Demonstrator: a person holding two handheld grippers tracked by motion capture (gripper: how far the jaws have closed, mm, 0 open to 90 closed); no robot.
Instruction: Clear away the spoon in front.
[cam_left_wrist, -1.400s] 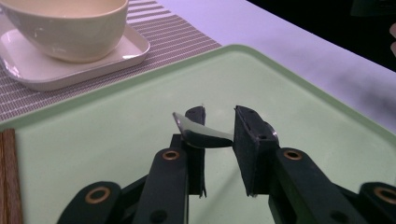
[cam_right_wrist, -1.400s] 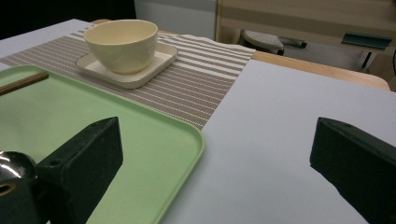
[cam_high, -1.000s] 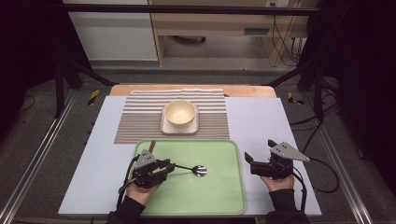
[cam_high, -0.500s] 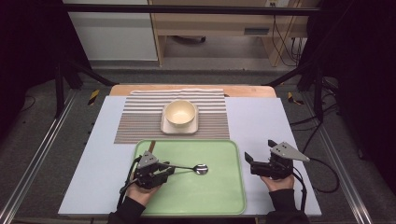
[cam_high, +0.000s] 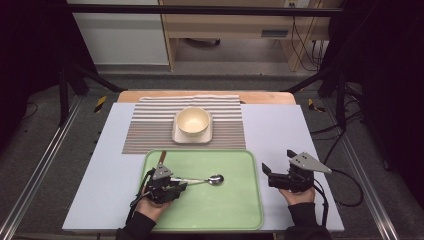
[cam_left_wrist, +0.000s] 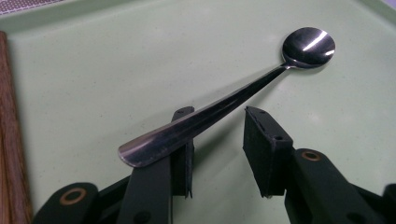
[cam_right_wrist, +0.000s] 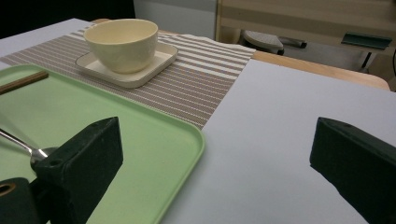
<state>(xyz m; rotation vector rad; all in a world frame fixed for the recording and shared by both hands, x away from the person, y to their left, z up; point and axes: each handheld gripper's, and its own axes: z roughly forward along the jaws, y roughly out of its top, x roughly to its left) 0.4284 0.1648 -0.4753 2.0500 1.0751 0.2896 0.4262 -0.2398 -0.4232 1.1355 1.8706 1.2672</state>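
Left tool (cam_left_wrist: 217, 140) parted, jaws just opened; shiny metal spoon (cam_left_wrist: 224, 105) apparently resting on one jaw, handle lying across the gap, bowl pointing away.

Right tool (cam_high: 272, 176) open, well apart.

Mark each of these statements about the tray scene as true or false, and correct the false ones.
1. The spoon lies on the green tray. True.
2. The left hand-held gripper is clamped shut on the spoon's bowl end. False: its jaws stand apart at the handle end, and the handle rests on top of one jaw.
3. The cream bowl sits on a square plate on the striped mat. True.
4. The right hand-held gripper holds the bowl. False: its jaws are open with nothing between them, over the table right of the tray.
5. A brown wooden stick lies at the tray's left side. True.
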